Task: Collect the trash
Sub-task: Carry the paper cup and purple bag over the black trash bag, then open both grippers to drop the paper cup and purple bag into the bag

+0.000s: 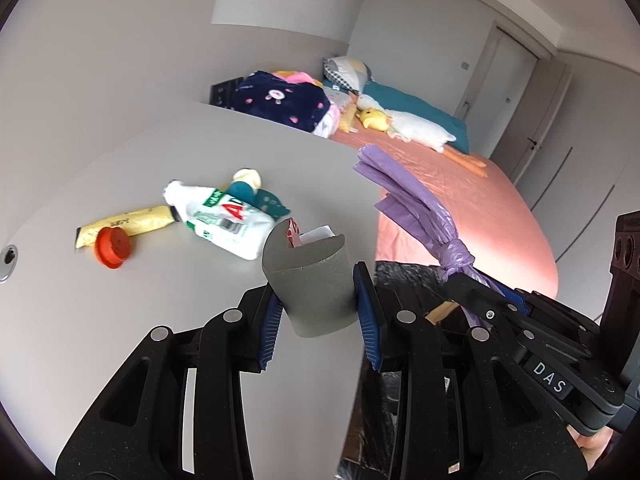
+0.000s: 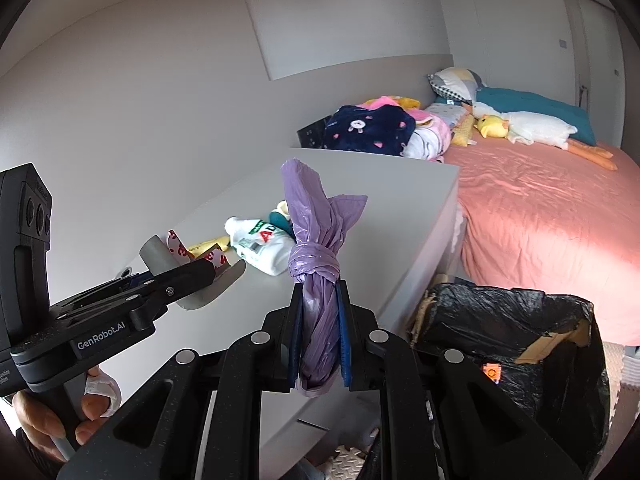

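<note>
My left gripper (image 1: pixel 318 300) is shut on a grey foam strip (image 1: pixel 314 284) with red-and-white backing, held above the grey table (image 1: pixel 120 340); it also shows in the right wrist view (image 2: pixel 160 256). My right gripper (image 2: pixel 320 292) is shut on a knotted purple plastic bag (image 2: pixel 316 248), held above the table's right edge; the bag also shows in the left wrist view (image 1: pixel 420 204). On the table lie a white squeezed pouch (image 1: pixel 224 220), a yellow tube (image 1: pixel 128 224), an orange cap (image 1: pixel 113 247) and a teal wrapper (image 1: pixel 260 198).
A box lined with a black bin bag (image 2: pixel 512 332) stands on the floor between table and bed, below my right gripper. A bed with a pink sheet (image 2: pixel 540 232) carries clothes and a plush goose. The wall runs behind the table.
</note>
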Action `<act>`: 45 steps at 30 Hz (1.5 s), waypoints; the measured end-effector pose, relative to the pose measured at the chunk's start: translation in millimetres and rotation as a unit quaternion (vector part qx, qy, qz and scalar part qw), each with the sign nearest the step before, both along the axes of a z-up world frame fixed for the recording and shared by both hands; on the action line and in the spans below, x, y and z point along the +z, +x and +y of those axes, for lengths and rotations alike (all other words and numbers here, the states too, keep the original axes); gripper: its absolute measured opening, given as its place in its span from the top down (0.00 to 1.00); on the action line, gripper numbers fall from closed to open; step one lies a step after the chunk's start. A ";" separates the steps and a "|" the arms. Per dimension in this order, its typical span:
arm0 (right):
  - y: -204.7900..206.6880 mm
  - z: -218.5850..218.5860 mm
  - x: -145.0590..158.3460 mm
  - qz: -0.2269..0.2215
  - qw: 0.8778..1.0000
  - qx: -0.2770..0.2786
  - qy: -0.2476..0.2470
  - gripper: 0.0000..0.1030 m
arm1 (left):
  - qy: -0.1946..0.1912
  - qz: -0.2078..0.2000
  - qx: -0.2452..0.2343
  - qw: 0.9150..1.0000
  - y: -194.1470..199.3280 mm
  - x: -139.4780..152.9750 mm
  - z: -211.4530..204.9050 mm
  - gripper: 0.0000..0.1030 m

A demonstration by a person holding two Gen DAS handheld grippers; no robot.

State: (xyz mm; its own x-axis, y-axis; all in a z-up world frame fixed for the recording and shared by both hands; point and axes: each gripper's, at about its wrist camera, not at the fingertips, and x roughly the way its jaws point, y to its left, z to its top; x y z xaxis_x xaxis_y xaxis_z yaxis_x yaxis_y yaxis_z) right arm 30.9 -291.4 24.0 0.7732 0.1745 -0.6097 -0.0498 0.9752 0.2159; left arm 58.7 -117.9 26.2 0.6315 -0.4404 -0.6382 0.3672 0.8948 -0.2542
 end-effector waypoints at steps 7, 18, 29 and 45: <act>-14.2 -29.6 -1.1 -0.002 1.000 -0.030 0.001 0.84 | -0.001 0.008 -0.030 1.000 -7.9 -1.9 -29.8 0.67; -37.2 -74.6 -2.1 -0.005 0.997 -0.082 0.001 0.84 | 0.005 0.011 -0.078 0.997 -17.9 -0.5 -75.7 0.67; -57.0 -117.0 -2.9 -0.002 0.992 -0.127 0.005 0.84 | 0.020 0.015 -0.132 0.991 -28.1 -5.6 -122.8 0.67; -71.6 -154.0 -8.9 0.024 0.987 -0.156 -0.012 0.84 | 0.026 0.028 -0.196 0.980 -39.5 -15.1 -165.6 0.66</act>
